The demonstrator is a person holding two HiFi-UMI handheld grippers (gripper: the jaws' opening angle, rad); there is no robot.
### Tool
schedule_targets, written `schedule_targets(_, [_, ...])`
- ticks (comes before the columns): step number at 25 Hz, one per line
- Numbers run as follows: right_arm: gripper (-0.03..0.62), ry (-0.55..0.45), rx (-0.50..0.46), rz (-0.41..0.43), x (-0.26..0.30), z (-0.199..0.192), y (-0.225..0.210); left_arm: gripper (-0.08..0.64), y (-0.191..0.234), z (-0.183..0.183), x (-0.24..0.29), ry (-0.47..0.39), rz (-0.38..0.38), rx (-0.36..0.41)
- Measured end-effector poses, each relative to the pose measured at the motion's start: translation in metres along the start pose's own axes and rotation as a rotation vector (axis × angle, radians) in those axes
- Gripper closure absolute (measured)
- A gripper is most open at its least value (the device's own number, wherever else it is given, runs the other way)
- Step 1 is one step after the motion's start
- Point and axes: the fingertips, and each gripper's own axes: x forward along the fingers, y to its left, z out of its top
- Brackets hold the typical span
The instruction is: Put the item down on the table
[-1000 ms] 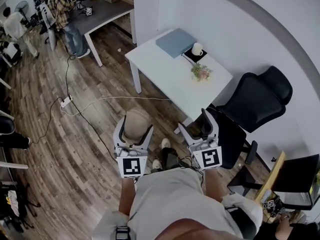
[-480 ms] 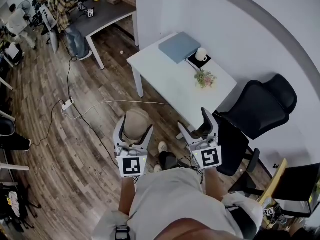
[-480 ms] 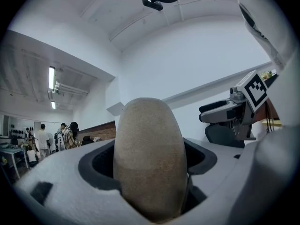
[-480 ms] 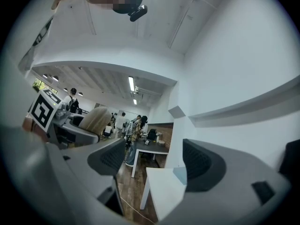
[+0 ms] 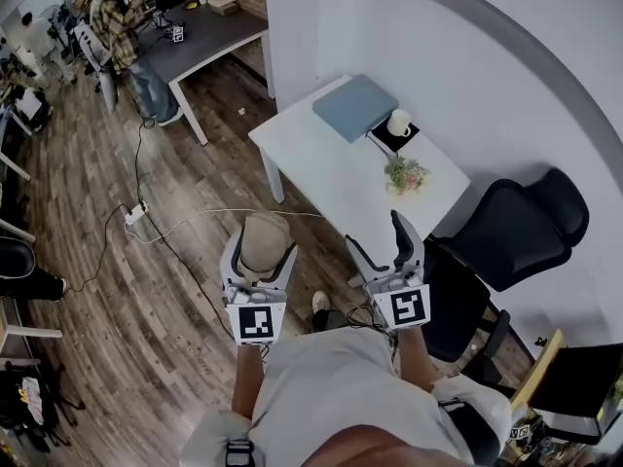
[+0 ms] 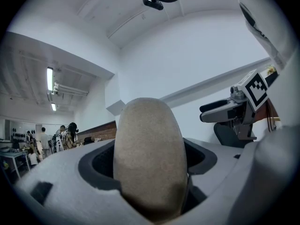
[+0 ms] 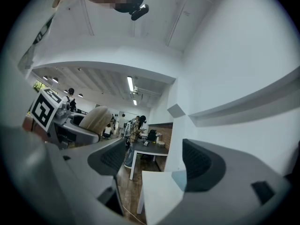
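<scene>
Head view and both tool views. Wooden floor (image 5: 146,290) fills the left half of the head view; a cable (image 5: 224,217) runs across it from a power strip (image 5: 136,213) toward the white counter (image 5: 331,163). The white counter stands against the curved wall, with a black chair (image 5: 516,232) just beside its right end. A grey counter (image 5: 209,32) stands well apart at the top left, with seated people beside it.

On the white counter, from far end to near end: a blue pad (image 5: 355,107), a mug (image 5: 399,123) on a dark square mat, and a small plant (image 5: 406,175).

The left tool (image 5: 261,253) points level and is clamped on the item (image 5: 265,241), a tan, oval, felt-like body standing upright between the pads (image 6: 147,149). The item is held over the floor, near the white counter's near end and not touching it.

The right tool (image 5: 378,241) is held beside the left one, over the counter's near edge. Its jaws stand wide apart with nothing between them (image 7: 154,158).
</scene>
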Motion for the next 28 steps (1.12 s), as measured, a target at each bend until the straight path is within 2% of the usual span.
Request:
schedule_targets(14, [0.213,0.009,0.046,0.040,0.067,-0.018,-0.061,0.160,0.010,0.004,0.084,0.027,0.039,0.023])
schedule_targets(28, [0.216,-0.015,0.063,0.085,0.114,-0.029,-0.090,0.160,0.023,0.001,0.126,0.044,0.096,0.037])
